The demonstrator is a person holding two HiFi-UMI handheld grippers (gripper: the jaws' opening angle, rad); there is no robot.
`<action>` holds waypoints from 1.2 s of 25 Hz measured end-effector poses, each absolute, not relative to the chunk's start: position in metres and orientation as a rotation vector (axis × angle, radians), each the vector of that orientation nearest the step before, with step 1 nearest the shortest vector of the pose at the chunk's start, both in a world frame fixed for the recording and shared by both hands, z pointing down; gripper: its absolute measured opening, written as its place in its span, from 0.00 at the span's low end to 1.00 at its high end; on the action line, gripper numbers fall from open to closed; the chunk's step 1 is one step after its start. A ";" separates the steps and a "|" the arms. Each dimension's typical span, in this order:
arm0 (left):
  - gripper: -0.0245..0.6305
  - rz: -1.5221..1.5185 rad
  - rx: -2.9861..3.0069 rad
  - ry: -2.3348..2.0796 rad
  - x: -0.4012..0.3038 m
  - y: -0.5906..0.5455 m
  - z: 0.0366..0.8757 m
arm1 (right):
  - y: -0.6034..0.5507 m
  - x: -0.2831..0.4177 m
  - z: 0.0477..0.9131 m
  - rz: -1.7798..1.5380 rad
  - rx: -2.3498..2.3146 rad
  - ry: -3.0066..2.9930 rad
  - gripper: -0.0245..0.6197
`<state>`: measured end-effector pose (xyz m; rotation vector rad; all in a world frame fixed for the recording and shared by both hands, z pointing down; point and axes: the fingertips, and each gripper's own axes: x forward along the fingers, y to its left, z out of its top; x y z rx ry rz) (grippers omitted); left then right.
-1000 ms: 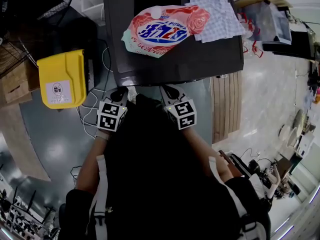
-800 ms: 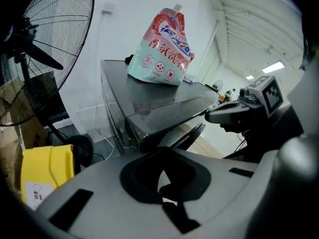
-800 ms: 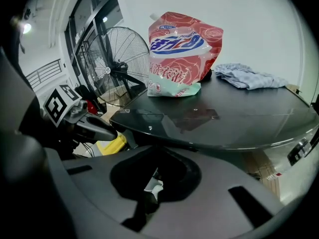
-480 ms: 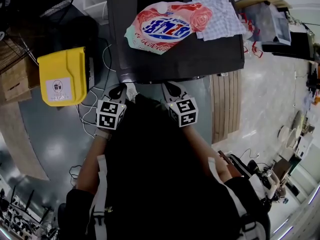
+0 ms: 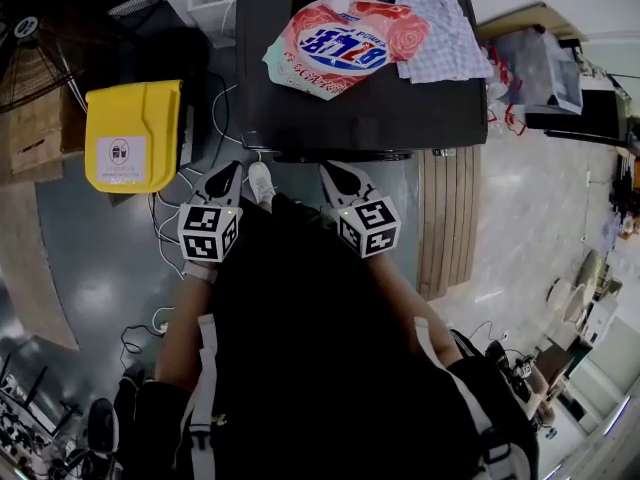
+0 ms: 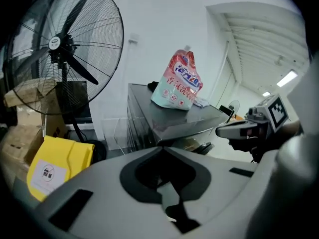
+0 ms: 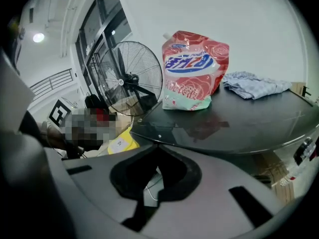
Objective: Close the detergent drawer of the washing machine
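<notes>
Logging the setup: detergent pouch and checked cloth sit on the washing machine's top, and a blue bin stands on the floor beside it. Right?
The bin is yellow, not blue; the head view shows it. The detergent pouch and checked cloth do sit on the washing machine's top.

Bright, even indoor light, with a white ceiling strip lamp [image 6: 286, 78] glaring, mirrors the red-and-white plastic detergent pouch [image 7: 194, 68] in the glossy black washing-machine top [image 7: 259, 118]; all views bulge fisheye-fashion, corners darken, nearest foreground soft.
</notes>
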<state>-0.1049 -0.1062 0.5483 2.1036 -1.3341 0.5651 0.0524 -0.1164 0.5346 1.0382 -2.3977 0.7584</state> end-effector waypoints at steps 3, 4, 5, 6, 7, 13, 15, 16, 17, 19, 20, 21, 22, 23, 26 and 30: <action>0.05 0.506 2.092 -1.387 -0.111 -0.094 0.530 | -0.106 0.044 0.512 0.725 0.988 -2.457 0.06; 0.05 0.491 2.096 -1.402 -0.111 -0.090 0.523 | -0.103 0.042 0.503 0.707 0.969 -2.480 0.06; 0.05 0.479 2.102 -1.416 -0.111 -0.087 0.515 | -0.101 0.040 0.494 0.689 0.951 -2.504 0.06; 0.05 0.469 2.110 -1.432 -0.111 -0.083 0.506 | -0.099 0.037 0.484 0.671 0.932 -2.528 0.06; 0.05 0.457 2.119 -1.449 -0.111 -0.080 0.496 | -0.096 0.036 0.475 0.657 0.913 -2.549 0.06; 0.05 0.376 2.175 -1.576 -0.113 -0.050 0.427 | -0.076 0.023 0.413 0.601 0.785 -2.685 0.06; 0.05 0.347 2.189 -1.627 -0.115 -0.040 0.404 | -0.070 0.020 0.391 0.572 0.744 -2.729 0.06; 0.05 0.331 2.193 -1.653 -0.116 -0.036 0.393 | -0.067 0.018 0.380 0.558 0.724 -2.750 0.06; 0.05 0.315 2.194 -1.678 -0.117 -0.031 0.381 | -0.065 0.016 0.369 0.546 0.705 -2.770 0.06; 0.05 0.284 2.198 -1.725 -0.120 -0.023 0.359 | -0.060 0.010 0.347 0.525 0.666 -2.809 0.06; 0.05 0.275 2.202 -1.748 -0.121 -0.019 0.348 | -0.057 0.008 0.337 0.515 0.645 -2.829 0.06; 0.05 0.269 2.209 -1.772 -0.121 -0.015 0.338 | -0.054 0.005 0.327 0.504 0.624 -2.847 0.06; 0.05 0.267 2.216 -1.795 -0.122 -0.011 0.329 | -0.051 0.003 0.319 0.491 0.602 -2.865 0.06; 0.05 0.266 2.222 -1.819 -0.122 -0.008 0.320 | -0.047 0.000 0.310 0.475 0.579 -2.881 0.06; 0.05 0.253 2.236 -1.886 -0.126 0.000 0.295 | -0.039 -0.008 0.284 0.405 0.506 -2.925 0.06; 0.05 0.229 2.243 -1.953 -0.138 0.007 0.265 | -0.035 -0.020 0.254 0.339 0.453 -2.985 0.06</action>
